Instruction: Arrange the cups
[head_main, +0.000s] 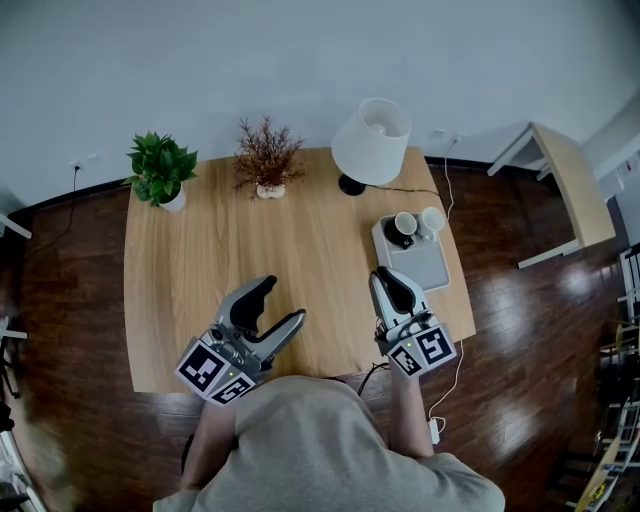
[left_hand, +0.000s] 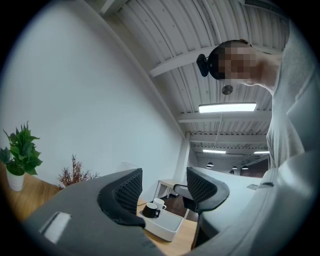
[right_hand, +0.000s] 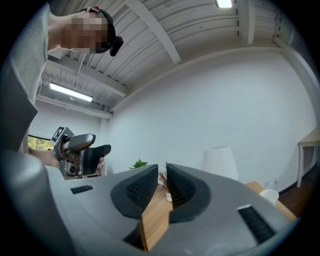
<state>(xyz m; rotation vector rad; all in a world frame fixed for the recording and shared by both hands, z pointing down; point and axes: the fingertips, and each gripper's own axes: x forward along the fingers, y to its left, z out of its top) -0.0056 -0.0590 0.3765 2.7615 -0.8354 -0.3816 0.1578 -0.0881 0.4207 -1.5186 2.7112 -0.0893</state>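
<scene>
Looking down from the head view, I've got both tools low over the near edge of the wooden tabletop (head_main: 250, 250). The left hand-held gripper (head_main: 283, 300) has its jaws spread well apart with nothing between them. Its own view shows only open air in that gap, and beyond it the cups, well apart from the jaws. The right hand-held gripper (head_main: 388, 275) is the opposite story. Its jaws are drawn together and it's empty, with just a sliver of tabletop showing through the narrow wedge below the pads.

Now the cups: both sit on the grey tray (head_main: 425, 262) on the right side of the tabletop, at the tray's far end. The black cup (head_main: 402, 228) is on the left and the white cup (head_main: 432, 219) just beside it on the right. They're close enough that I can't tell whether they touch. Both stand upright. The right hand-held gripper is near the tray's front left corner, not touching it.

Along the back edge I see a green potted plant (head_main: 160, 168) at the left and a reddish dried plant (head_main: 267, 155) in a small white pot. A white lamp (head_main: 372, 140) stands behind the tray.
</scene>
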